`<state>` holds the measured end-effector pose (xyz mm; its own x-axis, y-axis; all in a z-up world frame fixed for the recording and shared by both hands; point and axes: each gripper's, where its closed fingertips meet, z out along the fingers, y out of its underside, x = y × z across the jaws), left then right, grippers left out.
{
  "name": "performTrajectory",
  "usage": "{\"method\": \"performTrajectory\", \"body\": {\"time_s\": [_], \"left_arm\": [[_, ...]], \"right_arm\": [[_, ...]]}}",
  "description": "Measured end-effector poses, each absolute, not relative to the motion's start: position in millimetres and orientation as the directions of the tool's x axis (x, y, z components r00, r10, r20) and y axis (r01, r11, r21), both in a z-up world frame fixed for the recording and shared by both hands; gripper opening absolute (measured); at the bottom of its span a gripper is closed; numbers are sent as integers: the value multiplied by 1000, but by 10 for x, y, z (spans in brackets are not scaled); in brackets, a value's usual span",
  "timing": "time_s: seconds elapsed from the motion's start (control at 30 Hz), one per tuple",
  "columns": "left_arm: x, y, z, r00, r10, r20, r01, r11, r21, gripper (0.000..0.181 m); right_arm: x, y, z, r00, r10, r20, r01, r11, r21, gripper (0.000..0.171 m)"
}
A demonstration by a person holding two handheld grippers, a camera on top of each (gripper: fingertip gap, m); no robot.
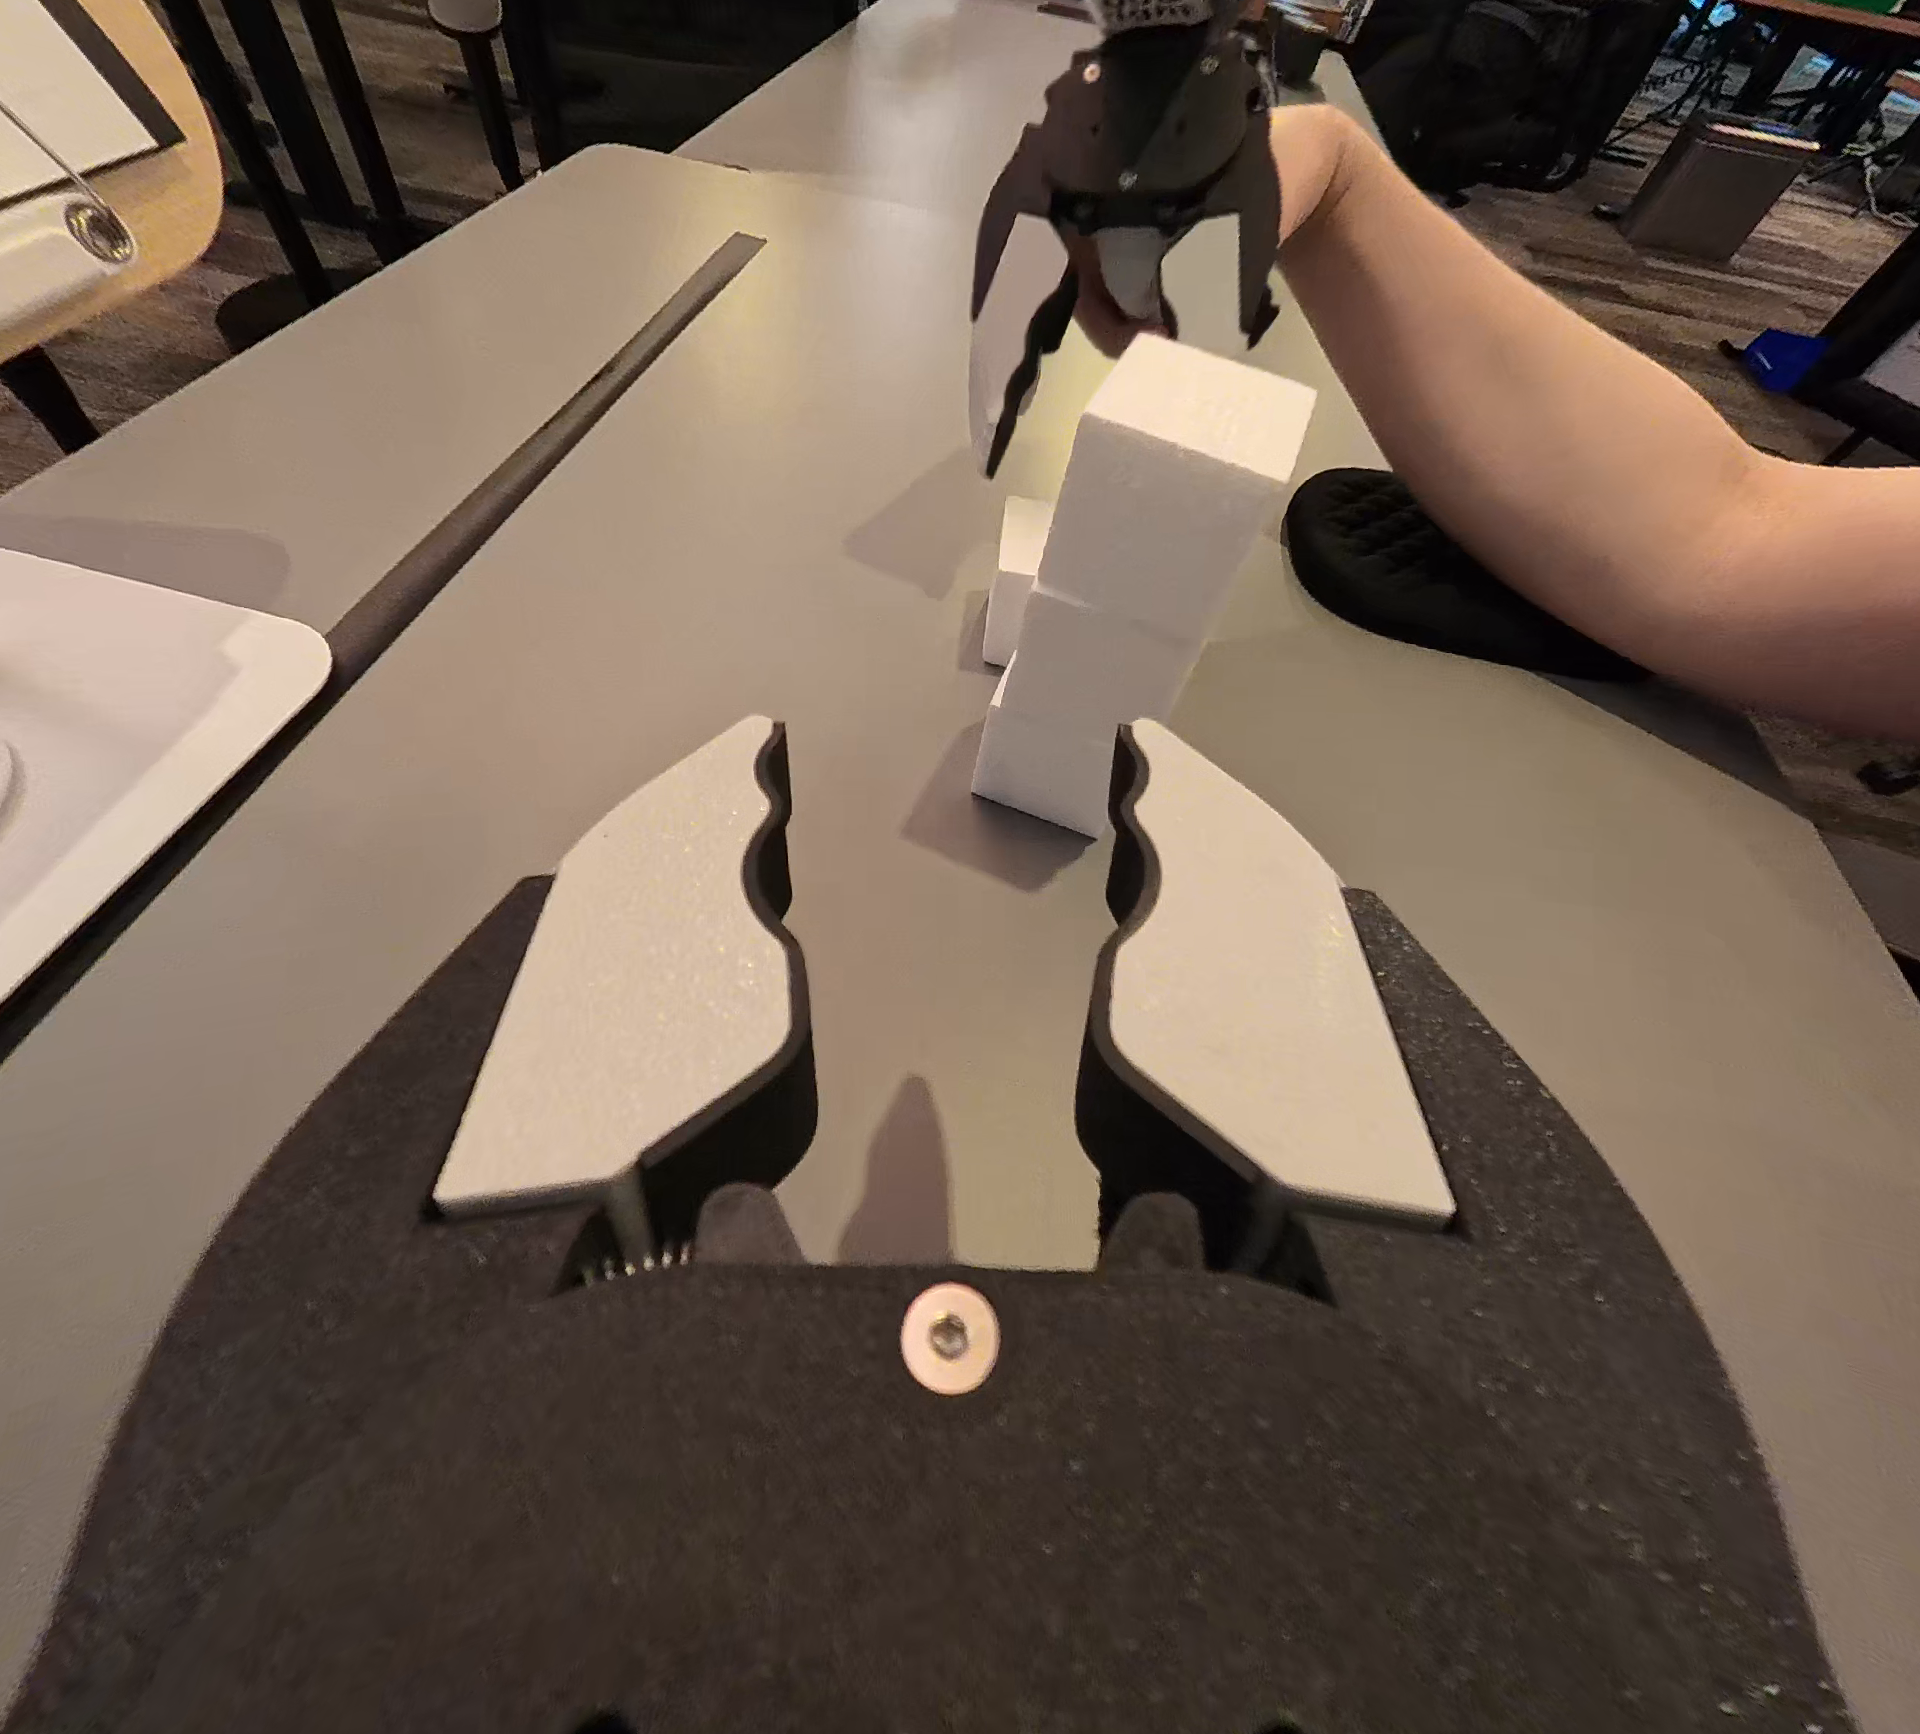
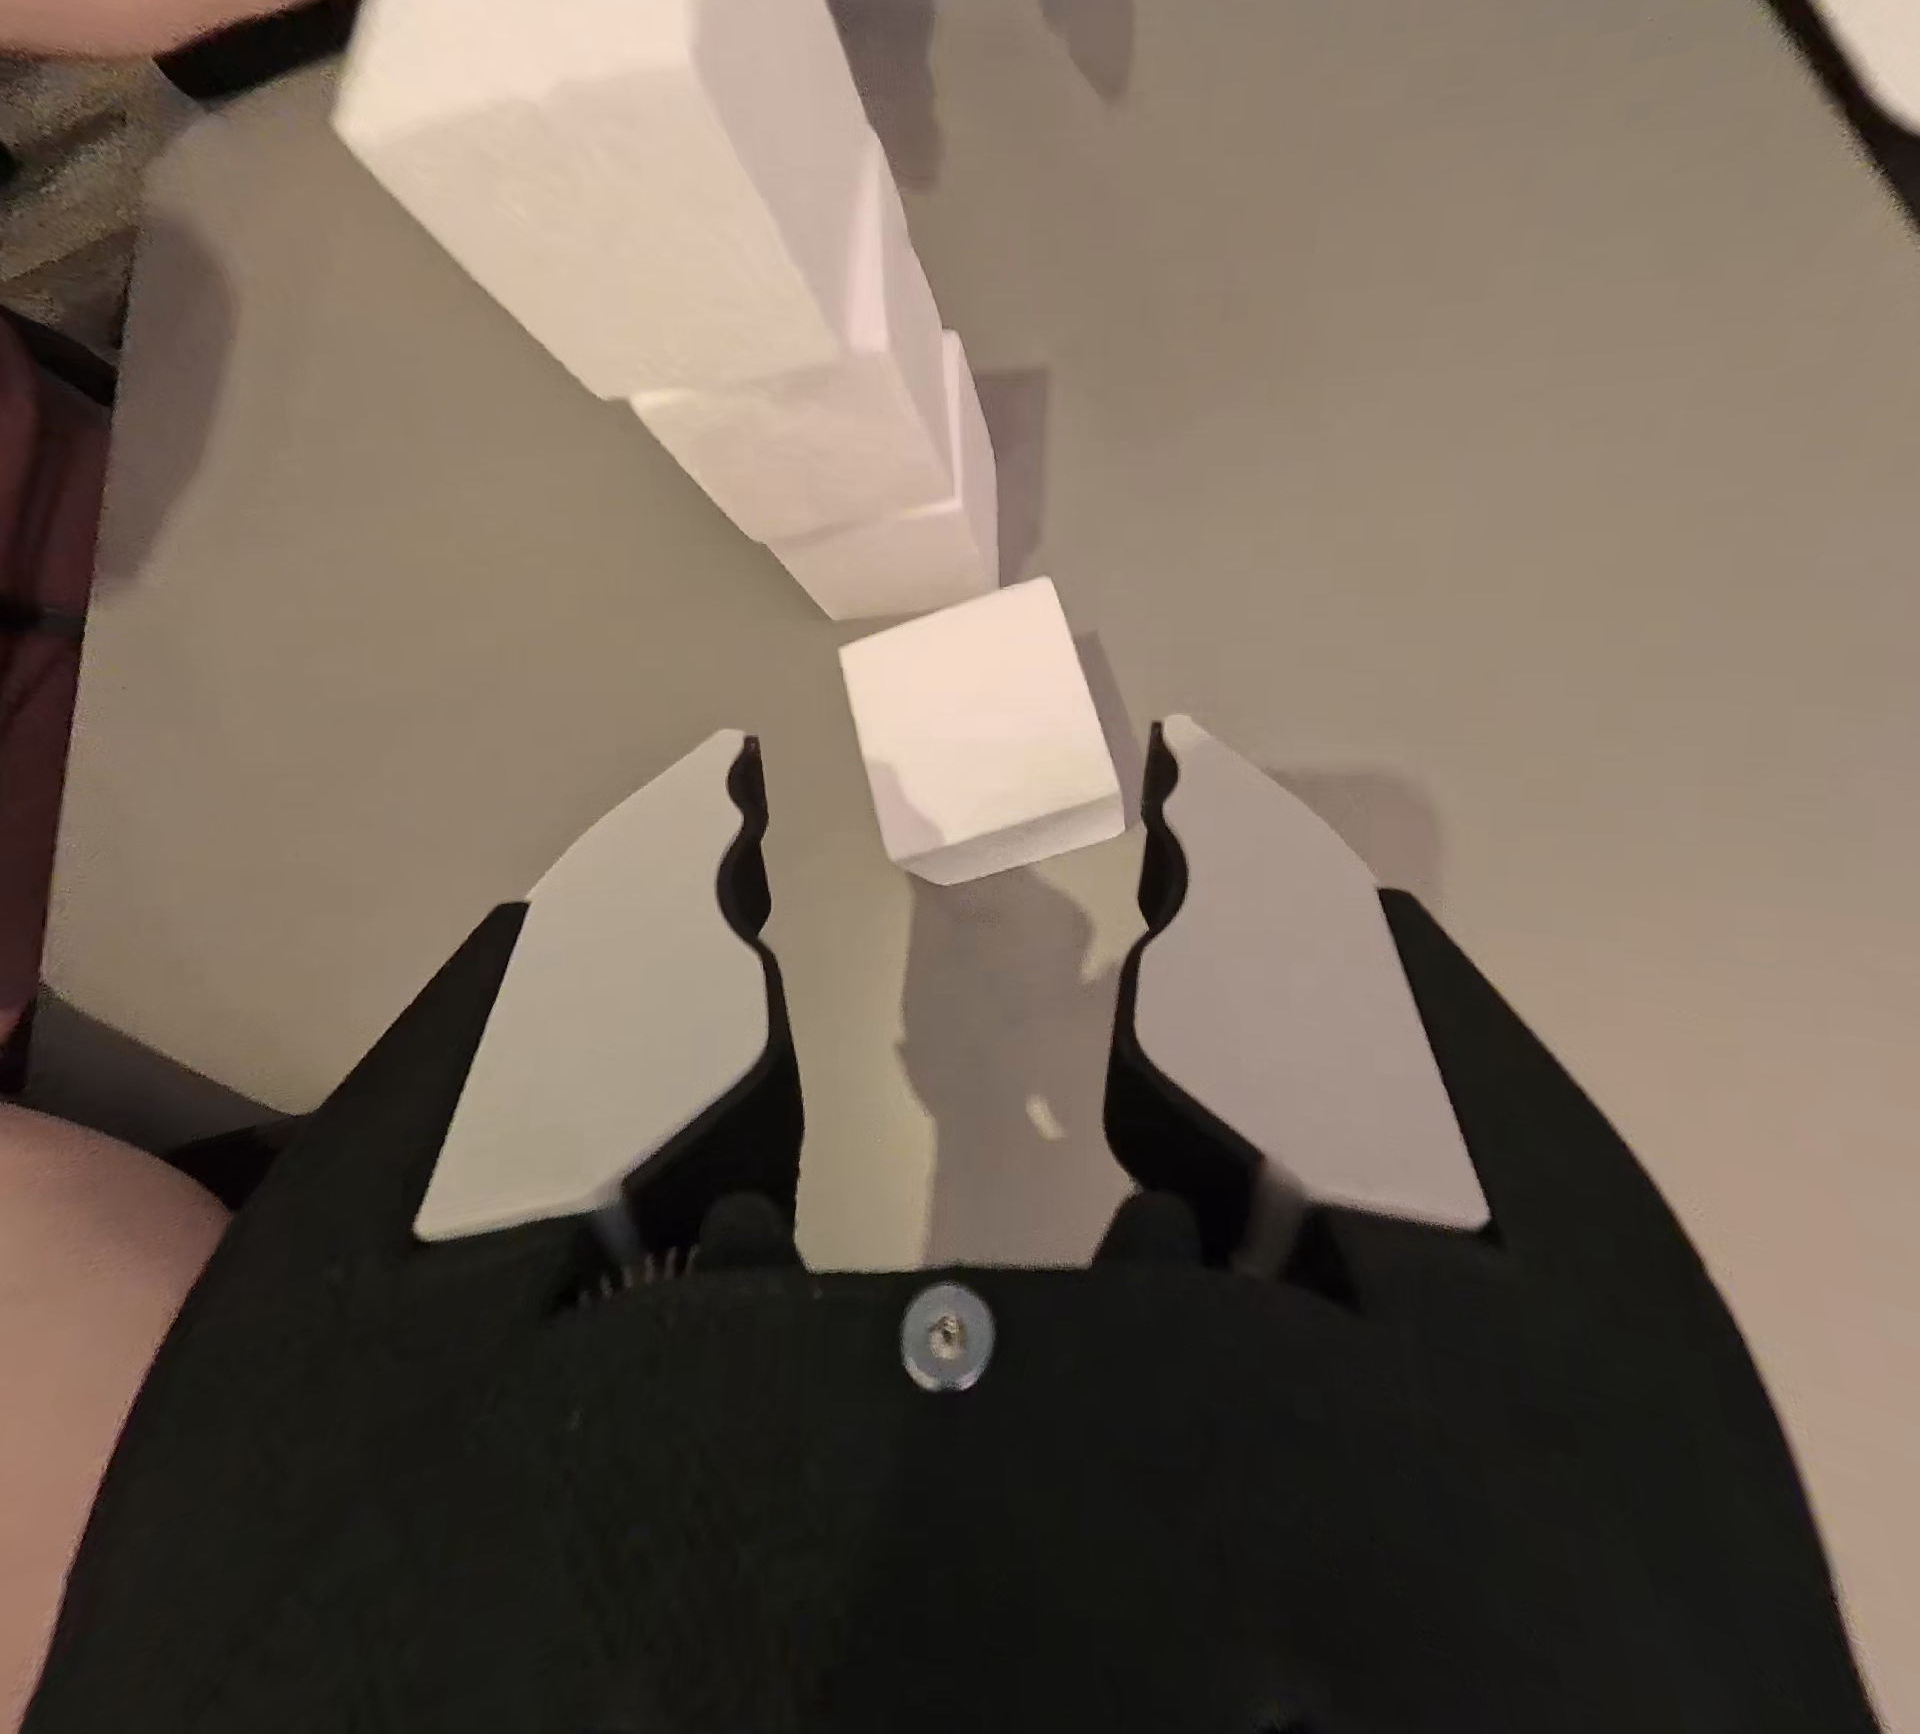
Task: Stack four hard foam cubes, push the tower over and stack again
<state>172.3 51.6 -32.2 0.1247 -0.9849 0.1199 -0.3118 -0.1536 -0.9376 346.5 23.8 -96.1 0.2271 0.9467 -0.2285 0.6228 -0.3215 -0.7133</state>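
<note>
Nearest in the left wrist view is the left gripper (image 1: 951, 785), low over the grey table (image 1: 520, 749), with its two fingers spread apart and nothing between them. Just ahead of its right finger stands a tower of three white foam cubes (image 1: 1132, 583), each one a little turned against the one under it. A fourth cube (image 1: 1013, 583) lies on the table behind the tower, partly hidden. The right gripper (image 1: 1127, 396) hangs above and behind the tower, pointing down, fingers apart and empty, with a bare forearm (image 1: 1558, 458) behind it and a black pad (image 1: 1403, 572) beside. In the right wrist view, the right gripper (image 2: 951, 785) looks down with fingers wide, holding nothing. The loose cube (image 2: 982, 734) lies on the table just ahead of the tips, close to the foot of the tower (image 2: 727, 250).
</note>
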Motion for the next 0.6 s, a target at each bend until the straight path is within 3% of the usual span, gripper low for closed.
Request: {"method": "performTrajectory", "body": {"time_s": [0.17,0.27,0.6], "left_arm": [[1728,524,-369,131,-982,133,-325,-169,-930,60],[1733,519,-392,128,-982,137,-331,-173,-928,60],[1740,501,-441,120,-983,143,-350,-176,-920,59]], "right_arm": [[3451,217,-1255,236,932,-275,696,-360,-622,71],[3458,212,-1323,236,933,-271,724,-355,-592,59],[3848,265,-800,341,900,-271,509,-420,-752,58]]}}
